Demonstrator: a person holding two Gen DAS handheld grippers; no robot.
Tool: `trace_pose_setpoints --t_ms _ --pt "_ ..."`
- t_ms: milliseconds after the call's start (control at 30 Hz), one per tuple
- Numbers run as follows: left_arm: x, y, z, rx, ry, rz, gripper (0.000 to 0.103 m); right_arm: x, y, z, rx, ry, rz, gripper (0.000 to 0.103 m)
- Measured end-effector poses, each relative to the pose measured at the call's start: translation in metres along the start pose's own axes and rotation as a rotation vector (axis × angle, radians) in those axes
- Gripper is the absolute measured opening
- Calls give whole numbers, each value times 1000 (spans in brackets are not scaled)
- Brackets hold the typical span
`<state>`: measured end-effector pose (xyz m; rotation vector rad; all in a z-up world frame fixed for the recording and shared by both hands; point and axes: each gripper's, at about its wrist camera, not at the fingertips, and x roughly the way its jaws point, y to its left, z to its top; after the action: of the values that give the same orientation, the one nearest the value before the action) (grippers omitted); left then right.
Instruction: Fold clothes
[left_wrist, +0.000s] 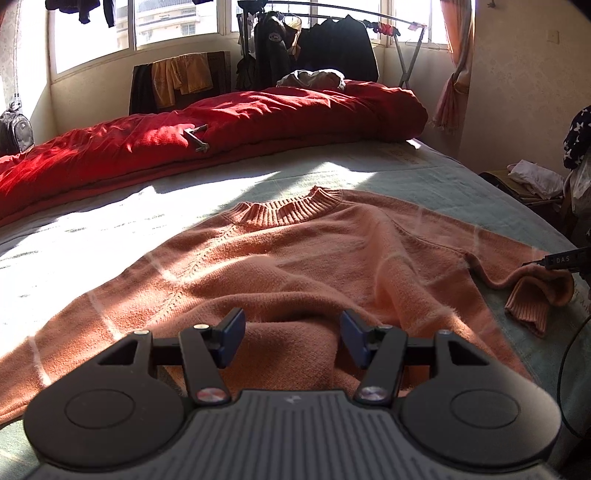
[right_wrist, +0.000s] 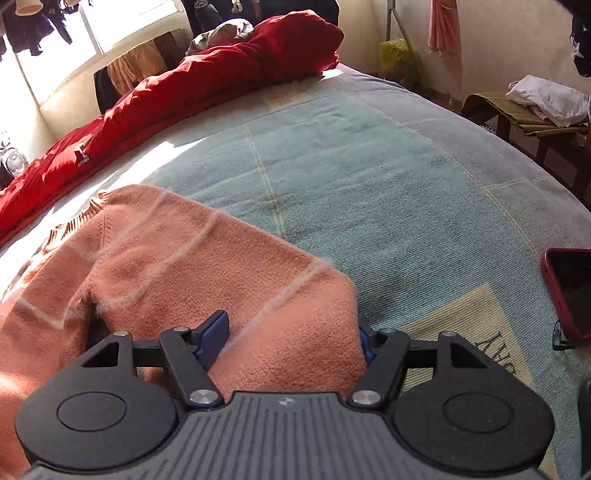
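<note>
Pinching the sweater (right_wrist: 221, 266) sleeve, the right gripper (right_wrist: 290, 343) nears a phone (right_wrist: 570, 288).

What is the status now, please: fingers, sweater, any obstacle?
Left gripper open above sweater hem. Right gripper around the sleeve, grip unclear. Phone lies beside it on bed.

Right claw (right_wrist: 290, 341) clamps orange sweater (right_wrist: 207, 266) sleeve; bed (right_wrist: 406, 177) beneath.

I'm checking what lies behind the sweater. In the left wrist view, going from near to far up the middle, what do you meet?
Left gripper → orange sweater → its ribbed collar → pale green bedspread → red quilt → dark jackets on the clothes rack → window.
</note>
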<state>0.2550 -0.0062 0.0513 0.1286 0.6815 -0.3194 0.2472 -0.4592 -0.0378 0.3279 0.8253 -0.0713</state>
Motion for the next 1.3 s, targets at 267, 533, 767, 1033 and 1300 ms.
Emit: trace_pose_setpoints --t_ms 267,533,767,1033,1300 --pt "5 1 4 15 -13 -22 58 -7 27 24 -164 -35 -67 25" --pt "-7 9 0 -22 -29 18 58 -2 56 77 -454 -120 -261 24" --pt "-8 11 -2 -32 -21 37 58 39 67 85 -567 -59 -343 27" --pt "2 9 2 -16 -1 30 58 57 50 56 -437 -22 -266 45" --pt "7 4 -4 -7 14 -1 66 47 32 58 -358 0 -306 85"
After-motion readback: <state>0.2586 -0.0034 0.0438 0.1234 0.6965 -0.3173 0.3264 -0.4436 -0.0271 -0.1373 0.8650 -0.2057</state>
